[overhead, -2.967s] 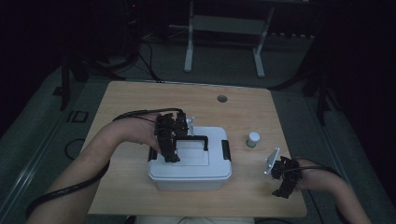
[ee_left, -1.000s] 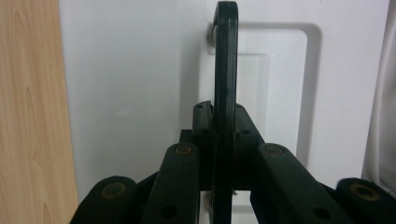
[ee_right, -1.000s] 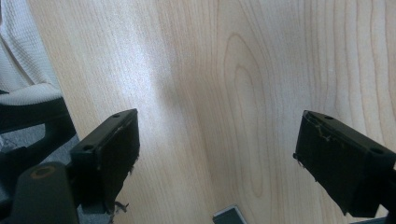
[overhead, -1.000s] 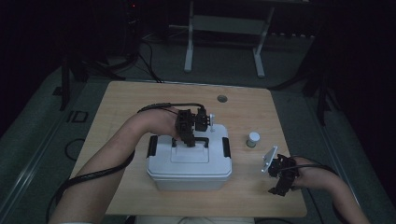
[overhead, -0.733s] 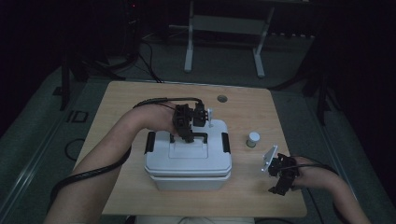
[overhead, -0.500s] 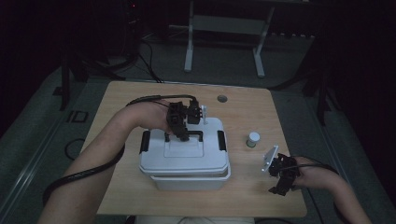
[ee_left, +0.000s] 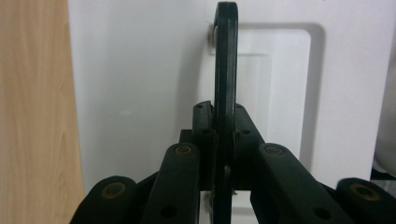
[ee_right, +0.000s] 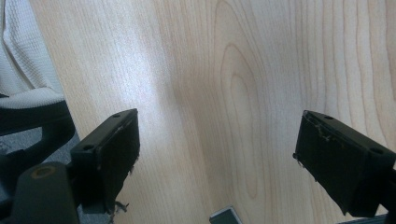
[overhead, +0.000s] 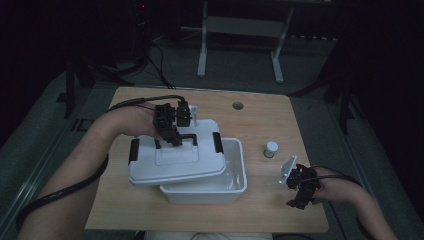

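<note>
Nearest the person, at the table's [overhead: 260,120] front right corner, the right hand-held gripper [overhead: 300,192] rests low over the bare wood, its grey three-cornered plate [overhead: 287,170] tilted up on its inner side. In the right gripper view its two black jaws stand wide apart, released, with only pale wood grain between them; a white knitted cloth [ee_right: 23,51] shows at the upper left of that view.

At the front centre sits a white rectangular box [overhead: 220,185], open along its right side, its interior partly exposed. The white lid [overhead: 172,162] lies tilted over the box's left part, overhanging it to the left; black latches [overhead: 217,141] mark the lid's two ends.

The left hand-held gripper [overhead: 175,137] reaches in from the left, clenched on the lid's black handle [ee_left: 225,60]. In the left gripper view the jaws press against both faces of the handle, which stands upright above the lid's recessed panel.

Right of the box, apart from it, stands a small white-capped jar [overhead: 270,149]. Near the table's far edge is a round grommet hole [overhead: 238,105]. Beyond the table, a pale metal frame [overhead: 240,40] stands on dark floor.
</note>
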`<state>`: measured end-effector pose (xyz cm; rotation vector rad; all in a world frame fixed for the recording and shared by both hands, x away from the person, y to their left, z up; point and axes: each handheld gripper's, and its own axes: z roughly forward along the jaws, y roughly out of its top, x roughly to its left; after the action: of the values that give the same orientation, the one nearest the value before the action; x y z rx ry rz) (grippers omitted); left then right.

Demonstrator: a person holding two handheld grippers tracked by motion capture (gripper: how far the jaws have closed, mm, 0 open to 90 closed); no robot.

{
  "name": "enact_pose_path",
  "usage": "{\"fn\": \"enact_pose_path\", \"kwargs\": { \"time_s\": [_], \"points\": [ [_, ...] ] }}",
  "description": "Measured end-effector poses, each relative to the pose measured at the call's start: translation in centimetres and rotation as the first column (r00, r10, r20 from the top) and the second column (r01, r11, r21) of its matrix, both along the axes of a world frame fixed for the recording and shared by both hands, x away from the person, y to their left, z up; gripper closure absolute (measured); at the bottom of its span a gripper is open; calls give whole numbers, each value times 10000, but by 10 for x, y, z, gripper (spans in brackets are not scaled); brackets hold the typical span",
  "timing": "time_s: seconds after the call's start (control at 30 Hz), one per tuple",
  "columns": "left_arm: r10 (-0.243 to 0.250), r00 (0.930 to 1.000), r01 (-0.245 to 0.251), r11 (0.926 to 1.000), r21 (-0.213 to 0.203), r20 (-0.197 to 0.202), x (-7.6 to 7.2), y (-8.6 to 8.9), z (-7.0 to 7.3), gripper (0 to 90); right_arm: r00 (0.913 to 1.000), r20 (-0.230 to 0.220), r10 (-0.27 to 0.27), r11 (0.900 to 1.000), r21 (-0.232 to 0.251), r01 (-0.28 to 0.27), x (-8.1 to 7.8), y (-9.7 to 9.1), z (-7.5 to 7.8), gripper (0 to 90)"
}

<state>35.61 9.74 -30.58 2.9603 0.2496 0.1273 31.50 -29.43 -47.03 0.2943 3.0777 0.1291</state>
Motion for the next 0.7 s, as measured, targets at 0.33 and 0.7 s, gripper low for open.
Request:
{"fn": "enact_pose_path", "kwargs": {
  "time_s": [0.33, 0.7],
  "points": [
    [1133, 9936, -1133, 9935, -136, 10, -7, 57, 0, 838, 10000, -15, 22, 10000, -13, -22, 0, 3, 0, 139],
    [2509, 9680, -2508, 9678, -216, 23, -15, 118, -13, 838, 10000, -10, 34, 10000, 20, -34, 0, 5, 0, 139]
  ]
}}
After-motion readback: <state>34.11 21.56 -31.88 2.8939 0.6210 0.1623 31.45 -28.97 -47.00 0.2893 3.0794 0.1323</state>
